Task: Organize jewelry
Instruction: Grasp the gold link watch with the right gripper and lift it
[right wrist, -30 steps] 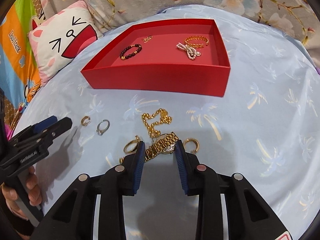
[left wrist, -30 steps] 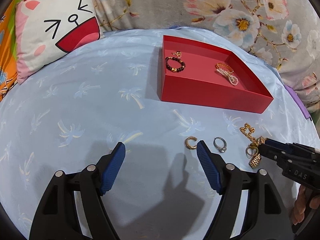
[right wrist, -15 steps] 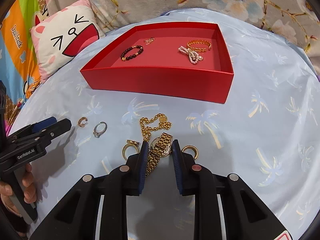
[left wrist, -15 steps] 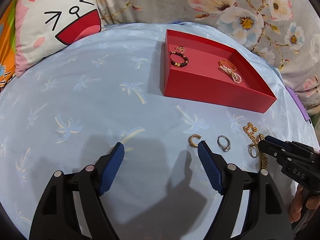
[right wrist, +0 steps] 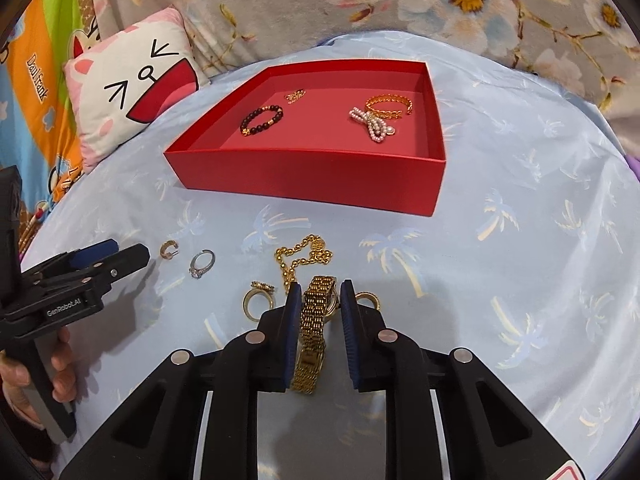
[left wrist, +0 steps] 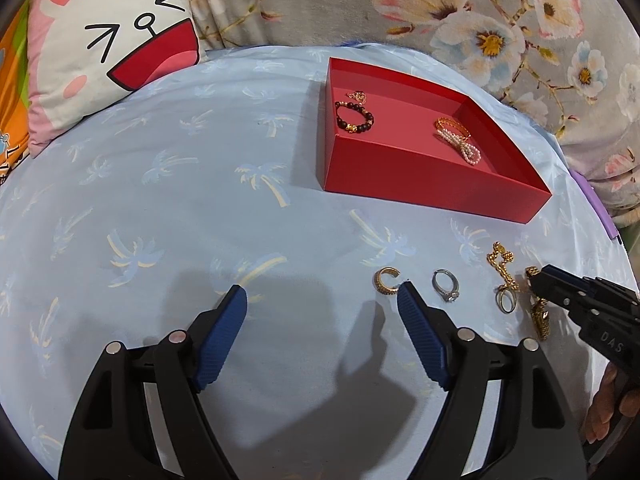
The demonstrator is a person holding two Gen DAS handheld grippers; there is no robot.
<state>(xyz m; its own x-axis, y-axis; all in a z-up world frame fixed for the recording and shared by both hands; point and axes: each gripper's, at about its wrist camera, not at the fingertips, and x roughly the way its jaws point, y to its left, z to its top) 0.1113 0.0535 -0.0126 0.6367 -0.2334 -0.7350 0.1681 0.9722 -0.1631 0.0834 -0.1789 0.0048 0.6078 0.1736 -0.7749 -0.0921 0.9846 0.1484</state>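
Note:
A red box stands on the blue cloth and holds a dark bead bracelet, a small gold piece, a gold bangle and a pearl strand. My right gripper is shut on a gold watch, whose band hangs down between the pads. It also shows in the left wrist view. A gold chain, gold rings, a silver ring and a gold ear cuff lie on the cloth. My left gripper is open and empty, beside the ear cuff.
A cat-face cushion lies at the back left. A flowered fabric runs along the back. The cloth's right edge lies just past the box.
My right gripper has closed further on the gold watch and lifted it, so the band now hangs straight between the pads. My left gripper has stayed open and drifted slightly.

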